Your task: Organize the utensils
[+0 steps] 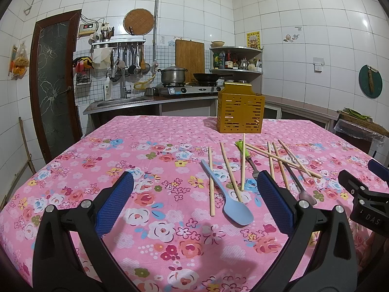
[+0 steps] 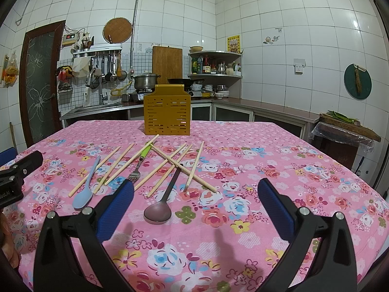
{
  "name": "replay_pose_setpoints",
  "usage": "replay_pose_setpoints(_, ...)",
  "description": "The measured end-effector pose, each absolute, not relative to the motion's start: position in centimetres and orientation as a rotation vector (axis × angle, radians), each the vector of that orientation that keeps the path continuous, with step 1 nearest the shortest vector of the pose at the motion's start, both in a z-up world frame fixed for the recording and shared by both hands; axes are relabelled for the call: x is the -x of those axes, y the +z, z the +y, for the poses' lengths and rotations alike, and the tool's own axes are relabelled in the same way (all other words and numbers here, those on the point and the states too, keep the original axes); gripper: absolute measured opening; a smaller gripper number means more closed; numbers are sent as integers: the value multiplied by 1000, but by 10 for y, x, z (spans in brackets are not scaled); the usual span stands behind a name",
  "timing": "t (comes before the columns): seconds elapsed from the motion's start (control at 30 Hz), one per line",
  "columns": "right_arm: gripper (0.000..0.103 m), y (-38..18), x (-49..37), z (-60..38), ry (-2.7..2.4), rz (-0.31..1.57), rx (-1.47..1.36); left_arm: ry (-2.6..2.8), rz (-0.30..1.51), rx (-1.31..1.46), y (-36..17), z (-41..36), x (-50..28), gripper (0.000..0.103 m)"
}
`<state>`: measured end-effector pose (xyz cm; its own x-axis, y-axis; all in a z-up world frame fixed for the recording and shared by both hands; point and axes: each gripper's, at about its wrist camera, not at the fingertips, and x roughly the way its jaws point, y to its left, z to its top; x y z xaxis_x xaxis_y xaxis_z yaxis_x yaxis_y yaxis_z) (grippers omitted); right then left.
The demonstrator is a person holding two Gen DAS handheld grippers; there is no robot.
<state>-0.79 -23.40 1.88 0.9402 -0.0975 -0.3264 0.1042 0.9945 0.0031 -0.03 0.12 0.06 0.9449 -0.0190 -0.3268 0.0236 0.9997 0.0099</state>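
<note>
Wooden chopsticks (image 2: 170, 164), spoons, fork all loose before yellow caddy (image 2: 166, 112); nothing sorted; left gripper (image 1: 194, 194), right gripper (image 2: 194, 196) wide, empty.

a pink floral cloth (image 1: 155, 160) covers the worktop. behind it, white tiles line the walls and a dark door with patterned glass (image 1: 54, 82) stands at the left. a rail of hanging ladles (image 1: 131, 60) sits above the sink (image 1: 121, 102). a steel pot (image 1: 172, 74) and a black wok (image 1: 206, 76) rest on the stove, with a wooden cutting board (image 1: 189, 57) leaning on the wall behind. corner shelves (image 2: 215, 64) hold bottles. a round woven tray (image 2: 117, 30) hangs high on the wall.
</note>
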Motion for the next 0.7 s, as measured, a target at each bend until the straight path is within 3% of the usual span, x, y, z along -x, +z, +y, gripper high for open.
replay_pose_setpoints(0.7,99,19,5,-231,-86,351,-33,-29,363,-16,0,0,-4,98)
